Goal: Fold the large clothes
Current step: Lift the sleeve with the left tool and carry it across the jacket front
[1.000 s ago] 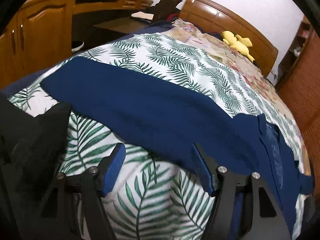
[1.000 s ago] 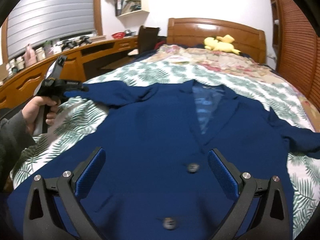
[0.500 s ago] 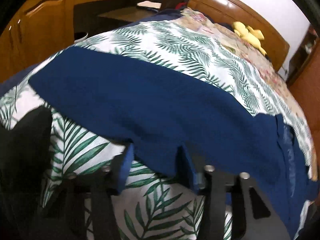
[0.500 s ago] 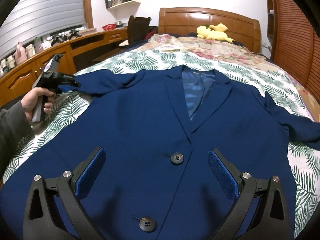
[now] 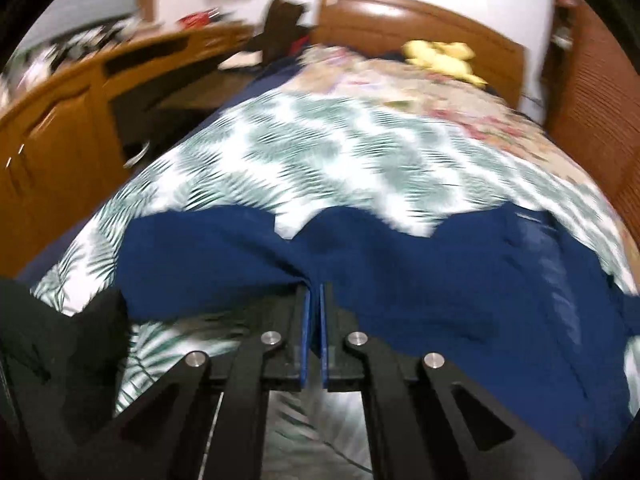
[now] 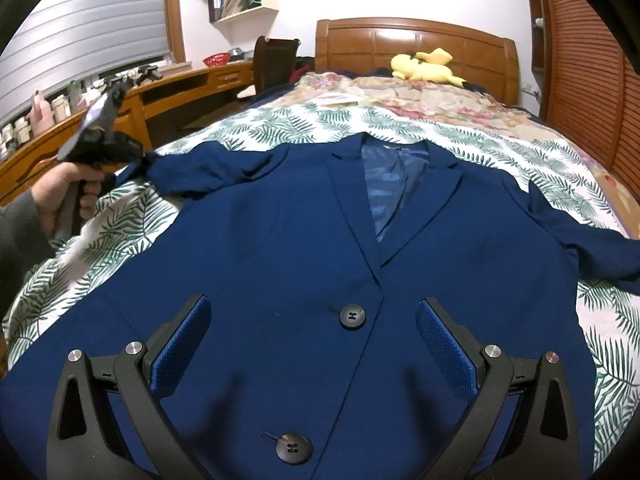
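A navy blue jacket [image 6: 304, 240] lies face up on the leaf-print bedspread [image 6: 120, 232], with two dark buttons down its front. My left gripper [image 5: 315, 292] is shut on the edge of the jacket's left sleeve [image 5: 240, 256], which bunches and lifts off the bed. From the right wrist view that same gripper [image 6: 138, 158] shows at the far left in a hand, pinching the sleeve end [image 6: 192, 172]. My right gripper [image 6: 312, 320] hangs open over the jacket's lower front, its pads on either side of the upper button [image 6: 352, 316], touching nothing.
A wooden headboard [image 6: 416, 40] and a yellow plush toy [image 6: 424, 66] sit at the far end of the bed. A wooden desk with cupboards [image 6: 168, 92] runs along the left side. Slatted wooden doors [image 6: 588, 80] stand on the right.
My left gripper has gone from open beside the sleeve to shut on its edge, then lifted and pulled it so the sleeve bunches. The right gripper has stayed put.
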### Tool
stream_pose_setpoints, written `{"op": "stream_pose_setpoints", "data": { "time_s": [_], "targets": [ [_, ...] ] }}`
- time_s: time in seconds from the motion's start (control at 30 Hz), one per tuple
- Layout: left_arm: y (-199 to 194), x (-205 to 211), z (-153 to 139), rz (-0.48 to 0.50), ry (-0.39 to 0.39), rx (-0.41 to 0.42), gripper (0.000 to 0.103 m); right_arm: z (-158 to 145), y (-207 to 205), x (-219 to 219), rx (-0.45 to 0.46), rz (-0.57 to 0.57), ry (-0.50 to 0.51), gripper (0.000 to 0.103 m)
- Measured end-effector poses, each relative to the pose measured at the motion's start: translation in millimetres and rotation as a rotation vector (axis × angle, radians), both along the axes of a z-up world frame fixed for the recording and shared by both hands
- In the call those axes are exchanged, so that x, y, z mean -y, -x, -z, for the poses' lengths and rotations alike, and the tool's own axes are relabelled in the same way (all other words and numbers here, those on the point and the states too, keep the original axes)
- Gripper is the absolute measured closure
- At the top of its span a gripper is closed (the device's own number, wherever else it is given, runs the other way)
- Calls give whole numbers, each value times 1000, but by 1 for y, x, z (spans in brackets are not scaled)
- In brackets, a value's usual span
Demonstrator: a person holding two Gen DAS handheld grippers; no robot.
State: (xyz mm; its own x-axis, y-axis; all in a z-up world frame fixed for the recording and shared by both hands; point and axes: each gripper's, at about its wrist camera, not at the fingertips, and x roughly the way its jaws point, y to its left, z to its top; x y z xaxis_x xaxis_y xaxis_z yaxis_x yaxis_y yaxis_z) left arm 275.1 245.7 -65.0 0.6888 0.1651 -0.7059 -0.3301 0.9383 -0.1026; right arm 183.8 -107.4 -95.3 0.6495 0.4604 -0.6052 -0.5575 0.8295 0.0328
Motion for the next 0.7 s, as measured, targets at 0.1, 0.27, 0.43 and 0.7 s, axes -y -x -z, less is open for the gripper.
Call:
{"op": "stream_pose_setpoints", "data": {
  "time_s": [0.1, 0.27, 0.43, 0.7],
  "targets": [
    [13, 39, -20, 110, -16, 24, 103, -1, 1, 0, 7, 1, 1, 0],
    [32, 89, -40, 223, -85, 28, 103, -3, 3, 0, 21, 5, 2, 0],
    [50, 98, -48, 268, -129, 18, 96, -4, 5, 0, 33, 3, 3, 0],
    [80, 73, -49, 229, -139, 57, 76, -4, 6, -1, 36, 1, 6, 0]
  ]
}}
